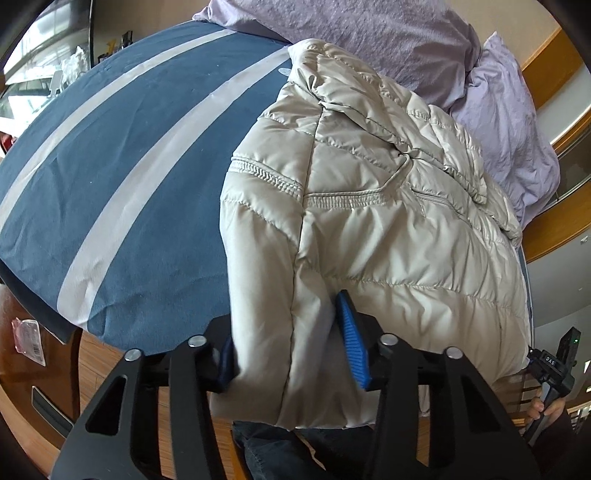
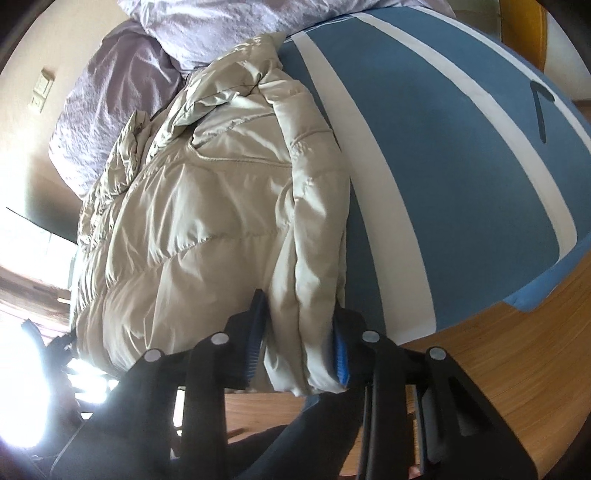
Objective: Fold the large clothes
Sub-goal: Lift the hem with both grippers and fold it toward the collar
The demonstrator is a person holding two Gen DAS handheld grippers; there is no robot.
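A beige quilted puffer jacket point(image 1: 369, 184) lies on the right part of a bed, its hem hanging over the near edge. My left gripper point(image 1: 291, 350) is shut on a thick bunch of that hem, and its blue pads point(image 1: 352, 343) dent the fabric from both sides. In the right wrist view the same jacket point(image 2: 203, 206) fills the left half. My right gripper point(image 2: 297, 343) is shut on the folded edge at the jacket's near right corner, where its blue pads point(image 2: 340, 350) squeeze the padded roll.
The jacket rests on a blue bedcover with pale stripes point(image 1: 129, 166) point(image 2: 443, 166). Lilac pillows point(image 1: 369, 33) point(image 2: 110, 110) are piled at the far end against the jacket's collar. Wooden floor point(image 2: 498, 350) lies below the bed edge. A person's dark trousers point(image 1: 277, 443) are close underneath.
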